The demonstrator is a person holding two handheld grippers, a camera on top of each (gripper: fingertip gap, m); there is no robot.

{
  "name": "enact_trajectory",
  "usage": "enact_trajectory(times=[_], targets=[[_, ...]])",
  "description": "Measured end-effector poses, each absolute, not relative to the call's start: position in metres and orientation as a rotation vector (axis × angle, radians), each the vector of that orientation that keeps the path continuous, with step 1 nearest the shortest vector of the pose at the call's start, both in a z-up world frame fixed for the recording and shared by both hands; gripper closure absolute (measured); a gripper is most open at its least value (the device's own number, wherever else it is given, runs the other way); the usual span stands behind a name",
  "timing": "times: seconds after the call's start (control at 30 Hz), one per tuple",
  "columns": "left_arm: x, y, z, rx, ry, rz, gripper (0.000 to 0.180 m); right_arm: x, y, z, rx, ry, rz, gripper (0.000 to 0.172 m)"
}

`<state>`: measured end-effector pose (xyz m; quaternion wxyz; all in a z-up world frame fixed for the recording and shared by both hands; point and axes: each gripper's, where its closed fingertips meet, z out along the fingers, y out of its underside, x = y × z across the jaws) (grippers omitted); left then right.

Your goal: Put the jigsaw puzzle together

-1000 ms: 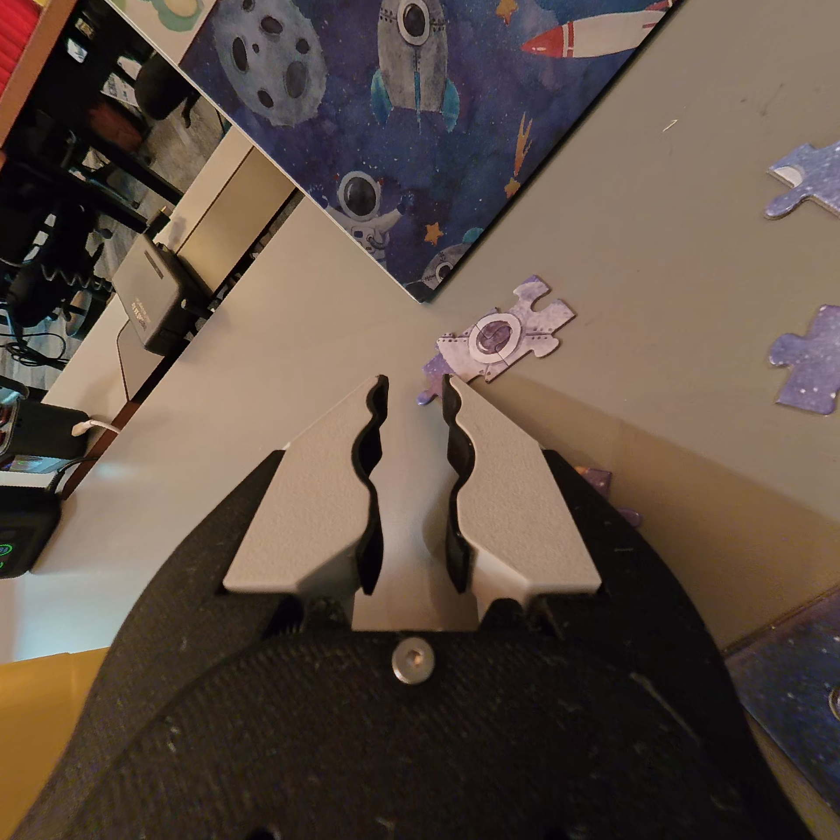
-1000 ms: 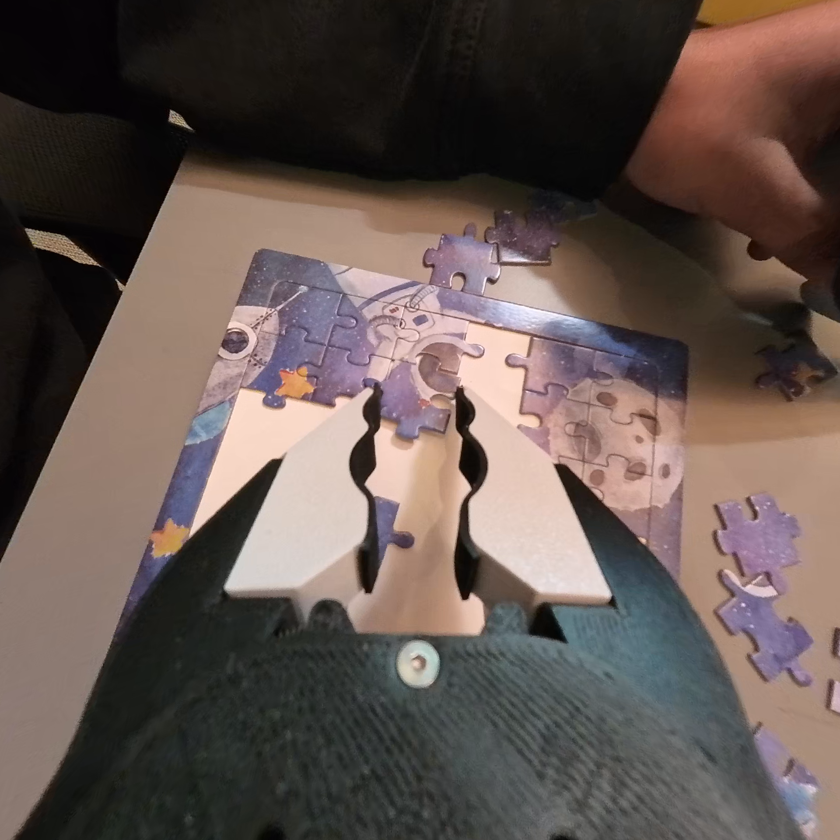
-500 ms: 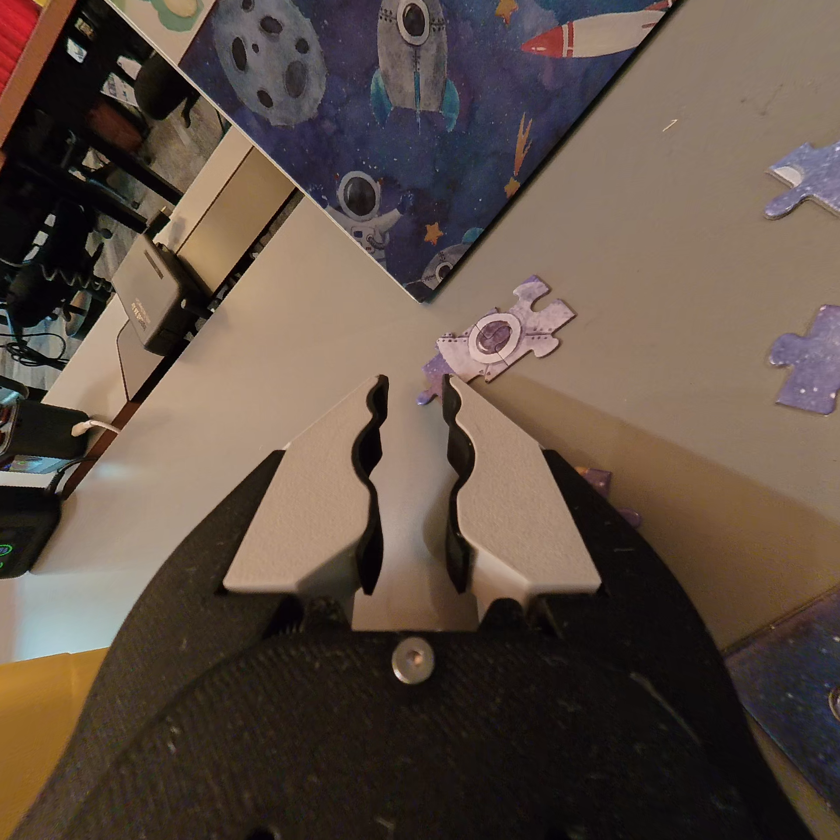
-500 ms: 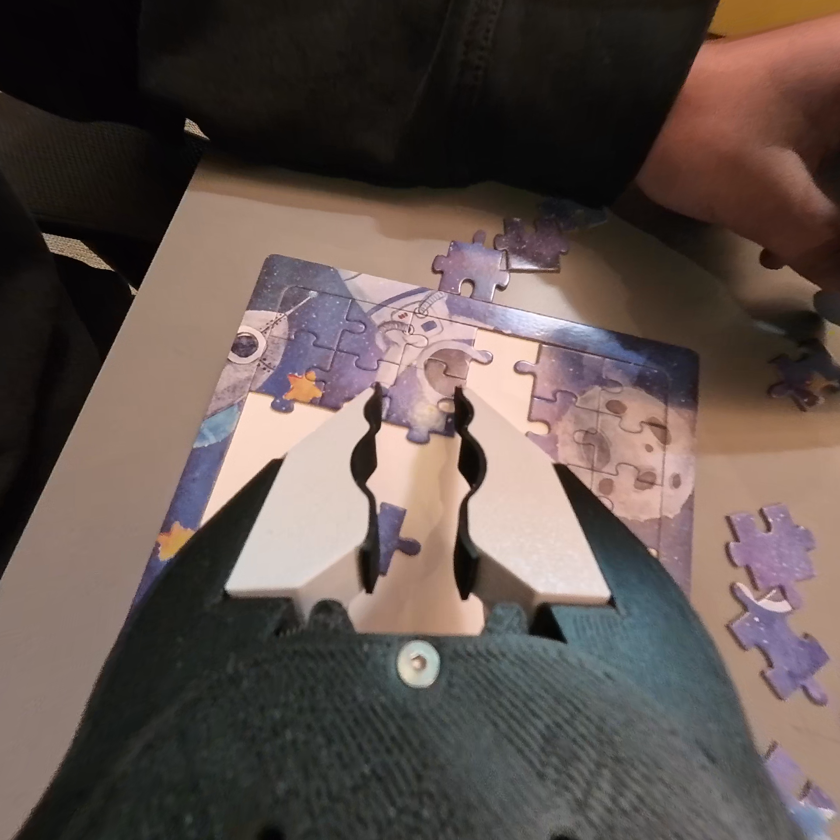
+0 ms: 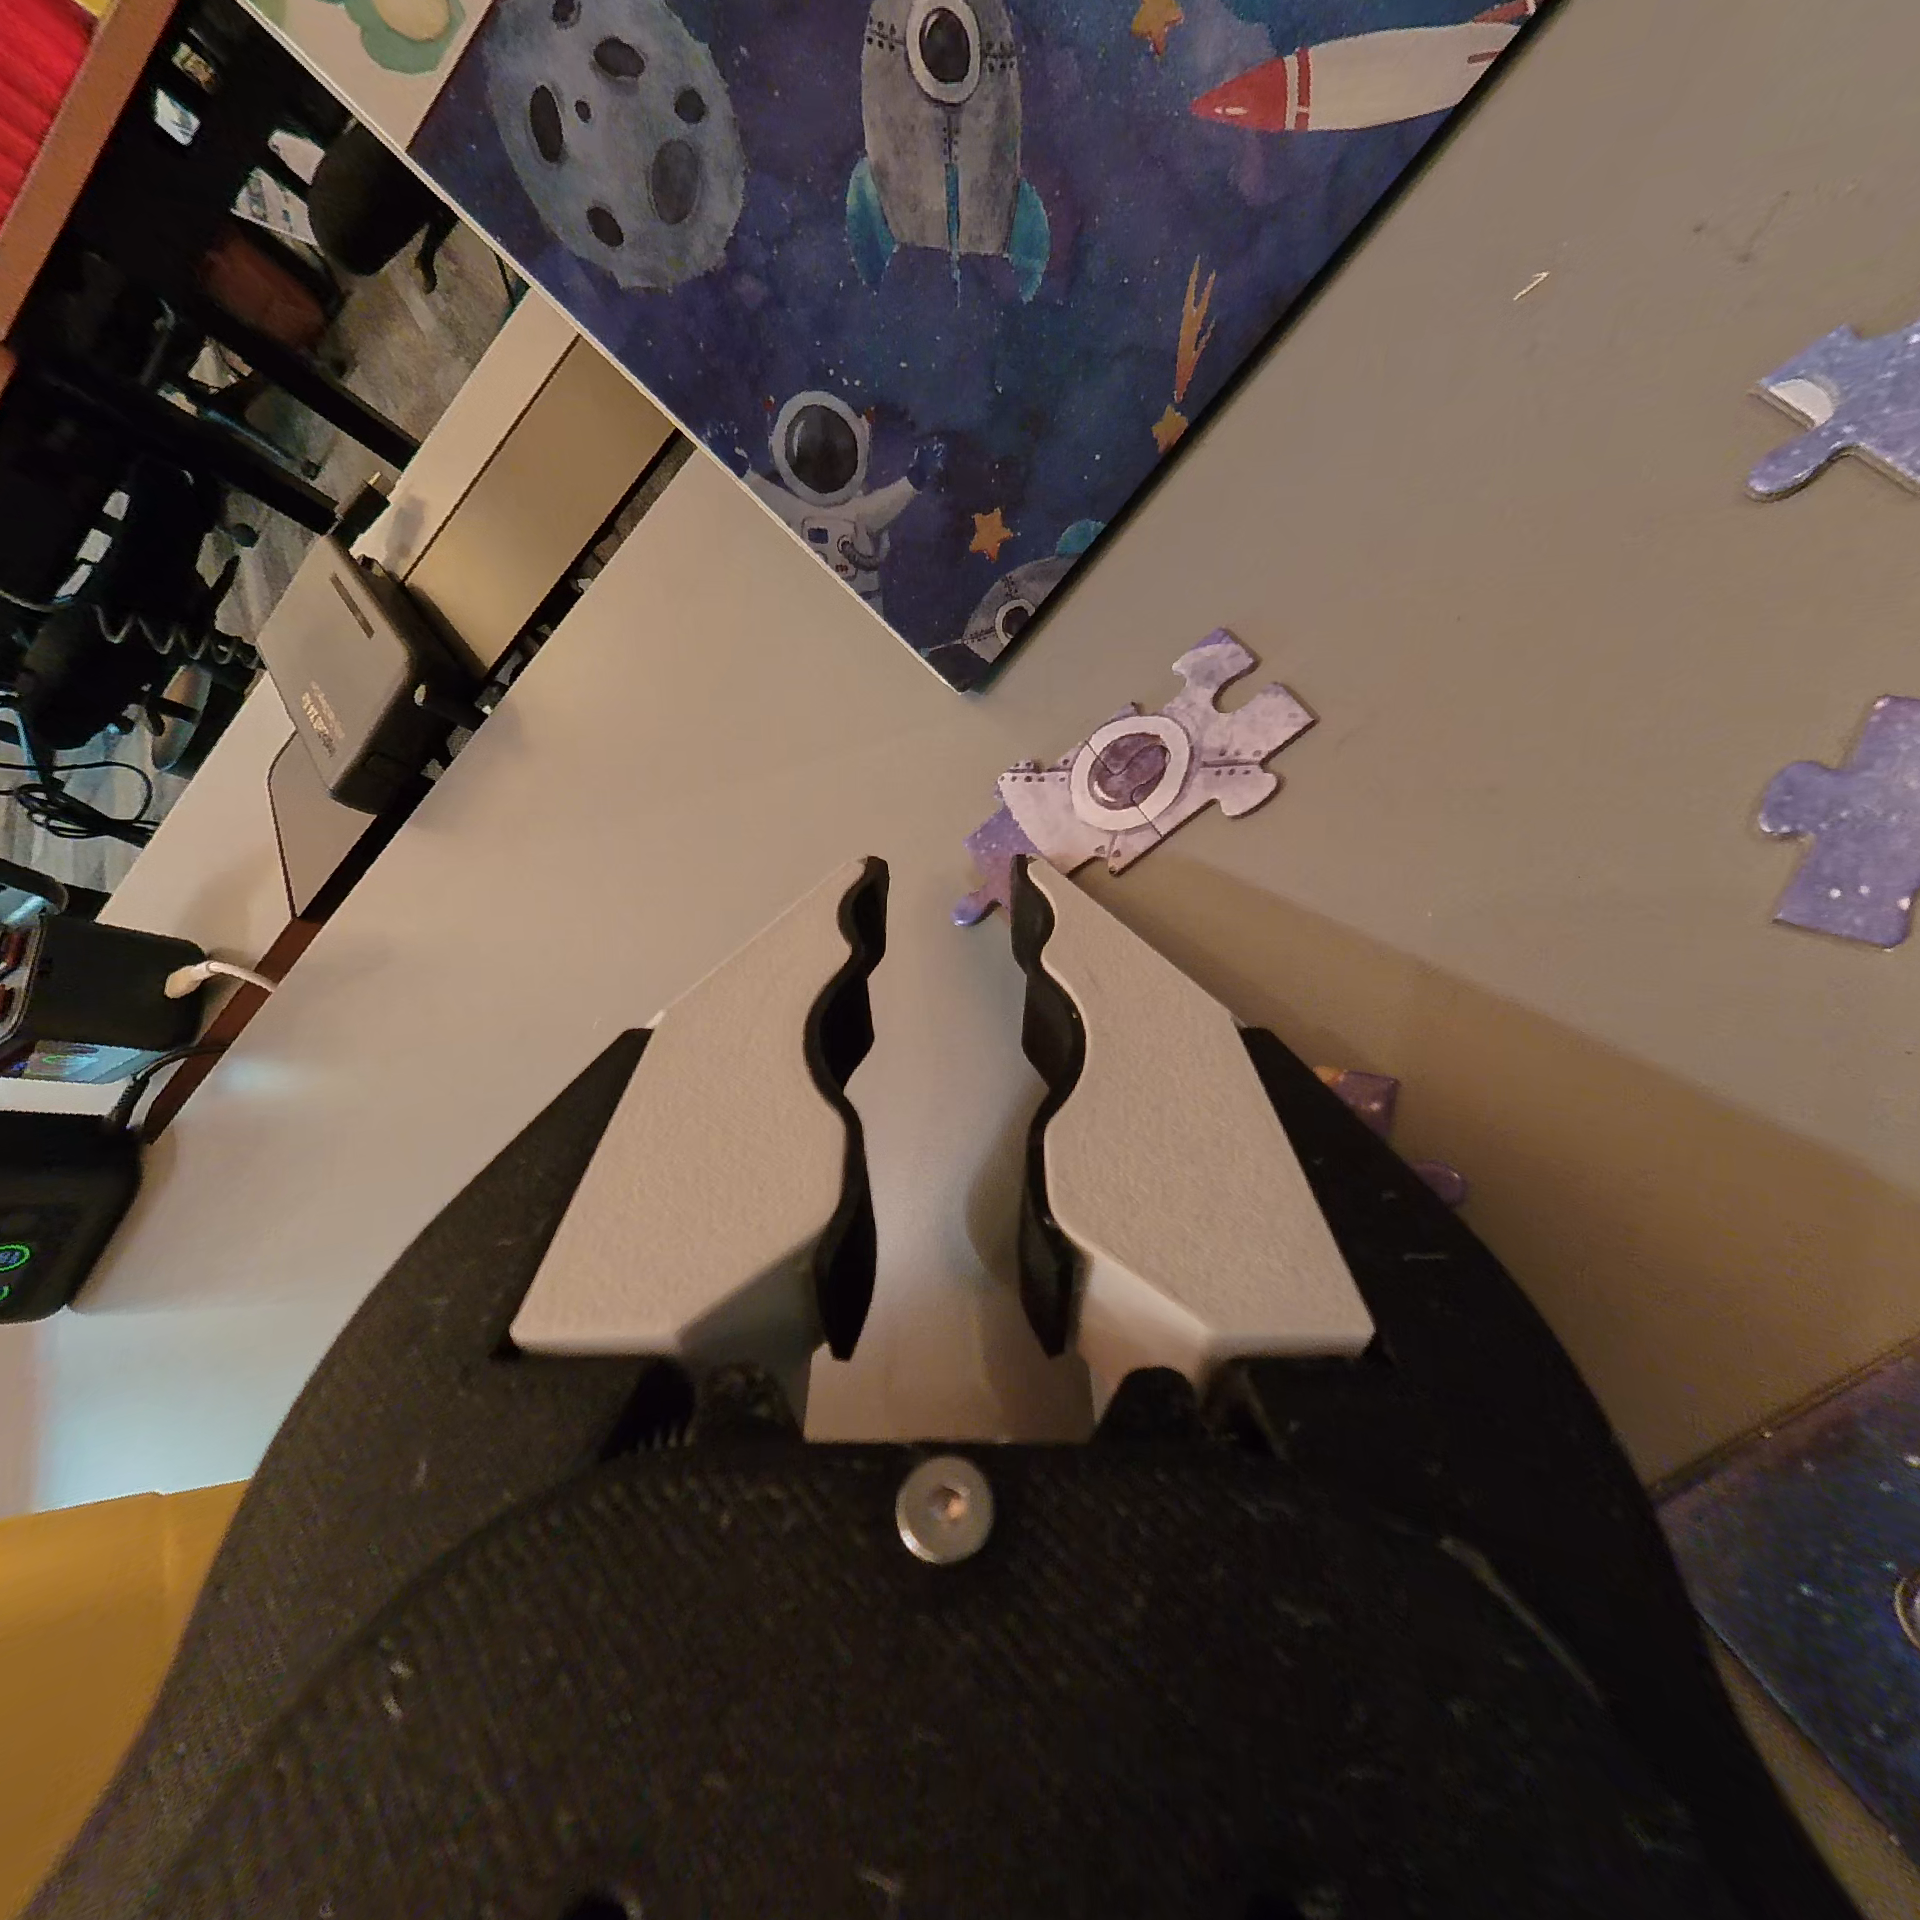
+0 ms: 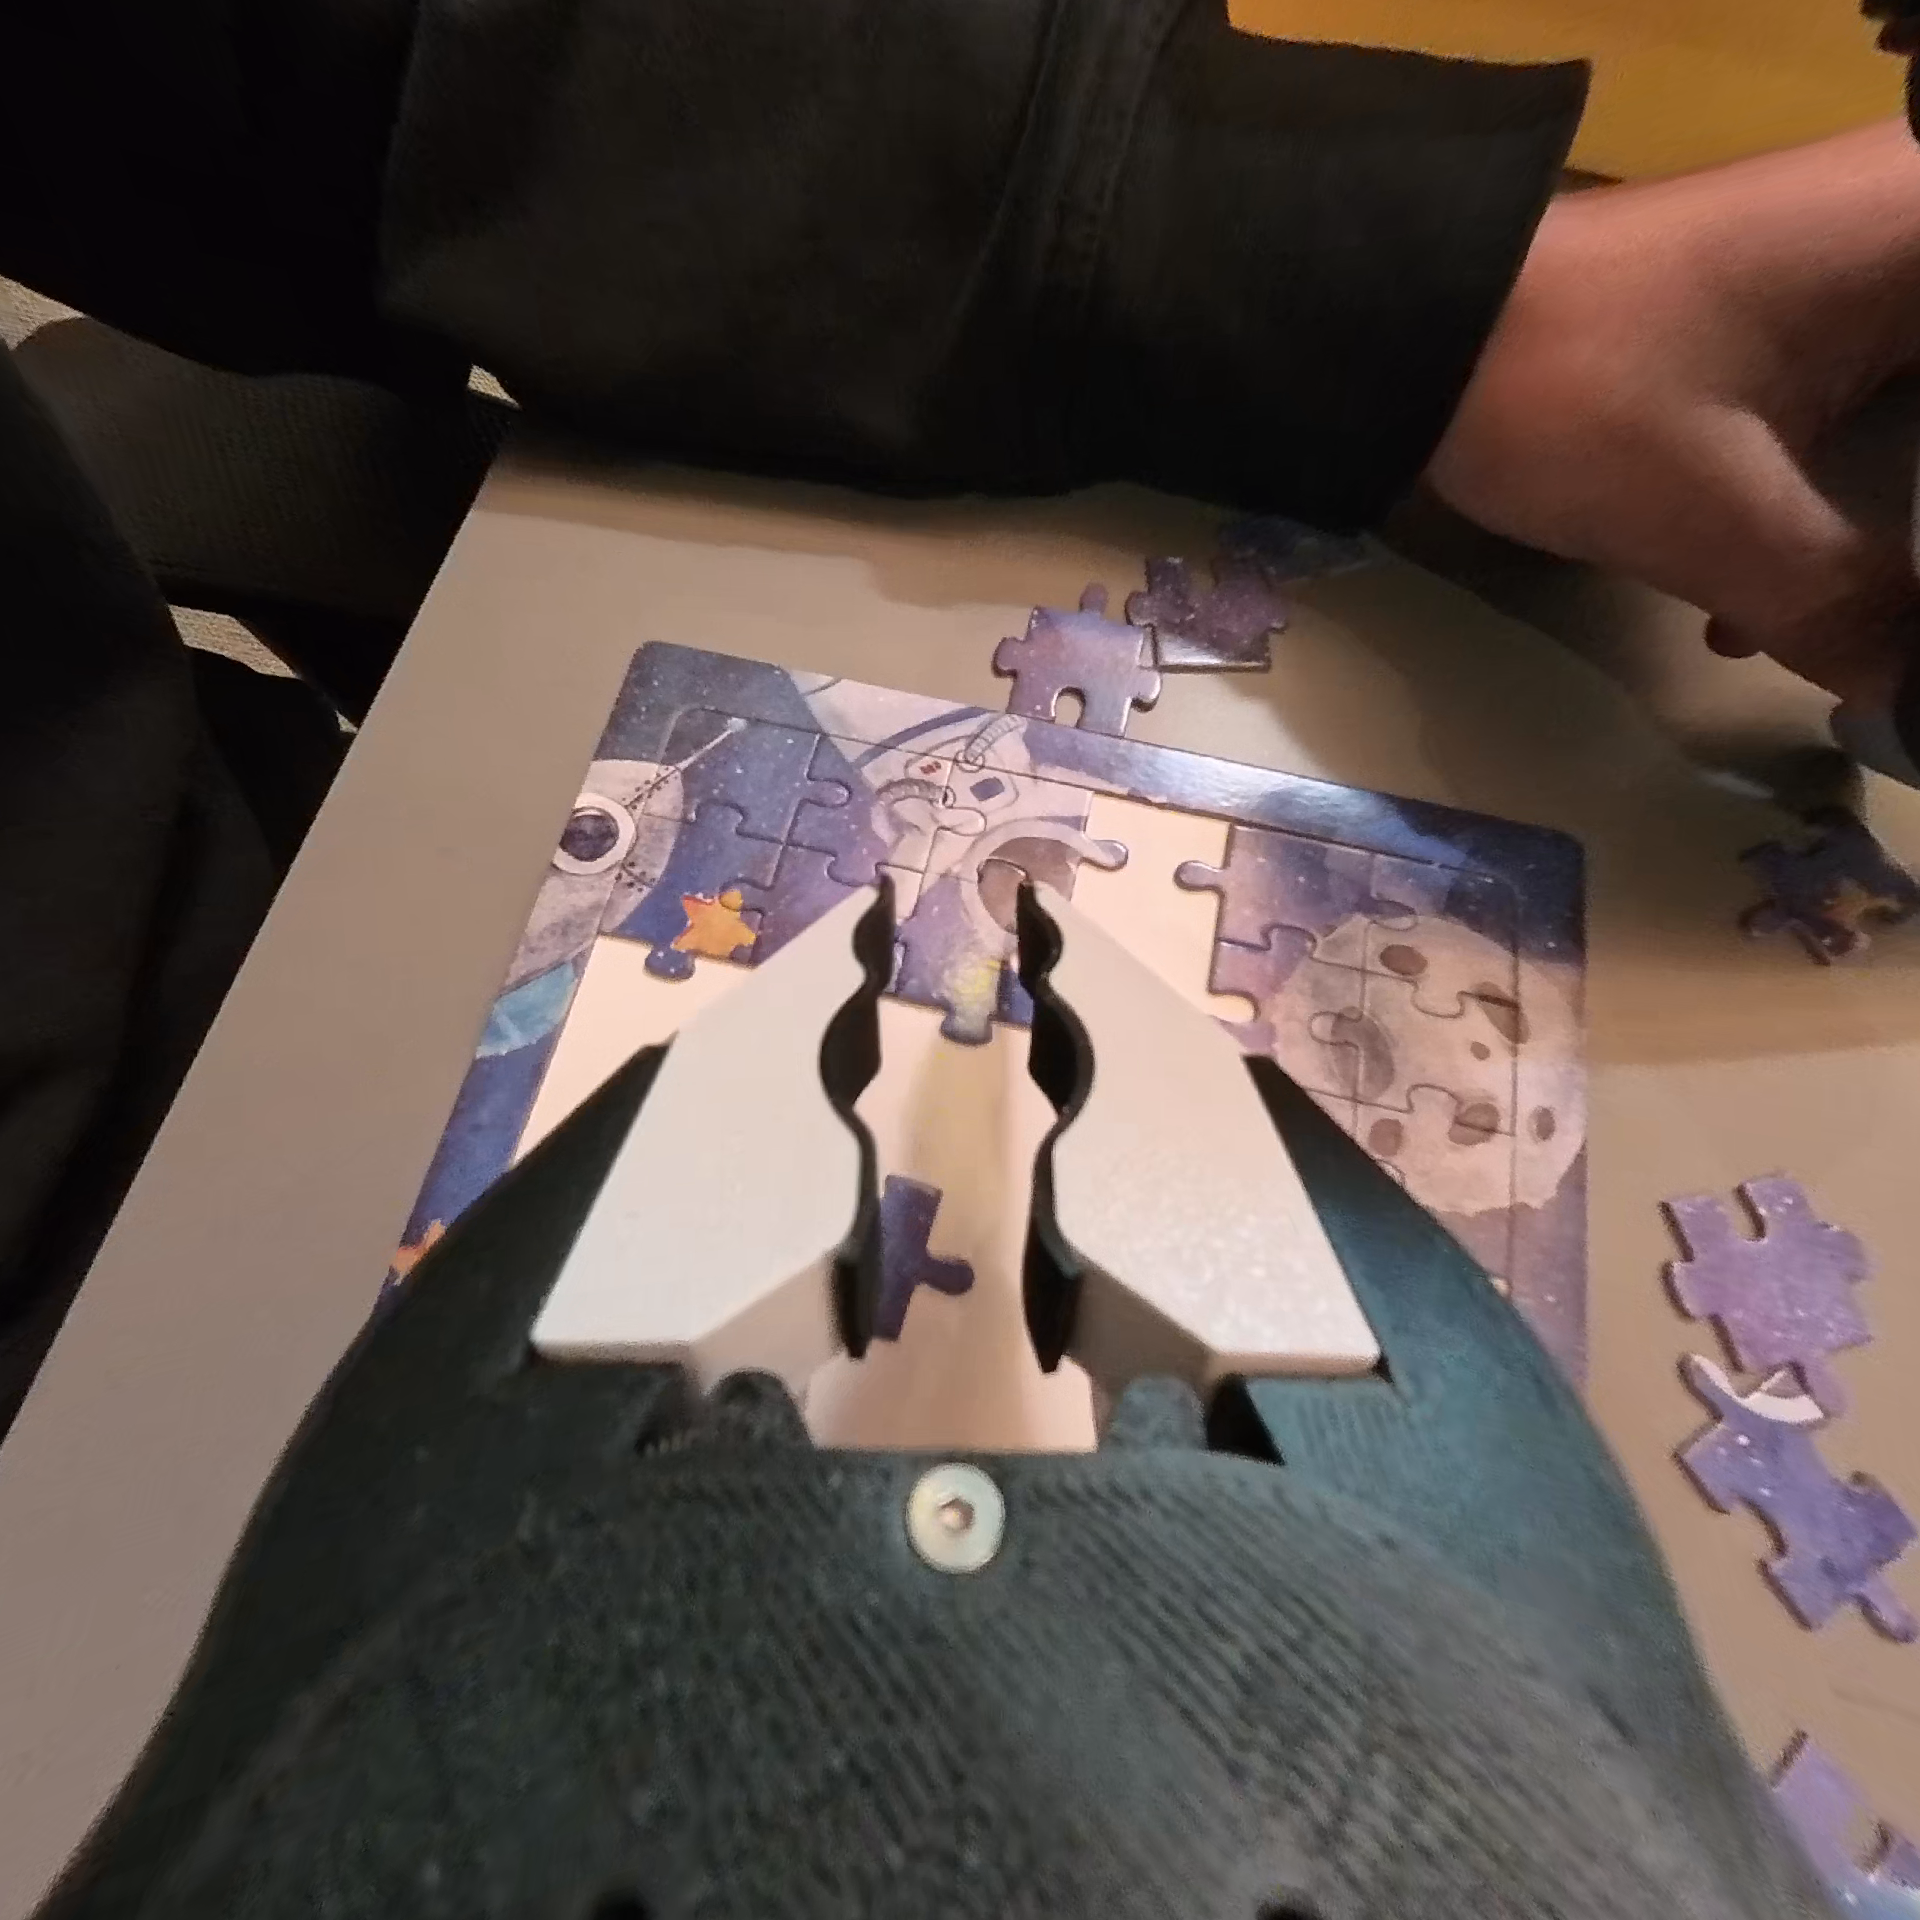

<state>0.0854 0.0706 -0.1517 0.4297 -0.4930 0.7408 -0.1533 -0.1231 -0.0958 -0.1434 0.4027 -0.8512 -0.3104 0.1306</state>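
Right gripper (image 6: 951,894) has neared the puzzle tray (image 6: 1455,821) on grey table (image 6: 343,935).

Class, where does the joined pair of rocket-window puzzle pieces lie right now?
In the left wrist view, the joined pair lies flat on the grey table, just beyond the open left gripper, below the space picture's corner.

— Do we find any writing in either view?

— We note one pale printed line on the side of the grey box (image 5: 335,665) beyond the table (image 5: 644,935) edge, and lit green marks on the black device (image 5: 42,1226). We record the bearers only; nothing else carries lettering.
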Motion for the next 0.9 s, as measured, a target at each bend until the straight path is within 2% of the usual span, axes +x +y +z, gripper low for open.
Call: enact_trajectory(times=[0.47,0.9], targets=[[0.086,0.071,-0.152,-1.230,1.848,-0.382,0.157,-0.127,-0.092,-0.153,-2.212,-0.745,0.335,0.159],[0.085,0.071,-0.149,-1.240,1.842,-0.412,0.151,-0.042,-0.103,-0.116,-2.119,-0.471,0.137,0.164]])
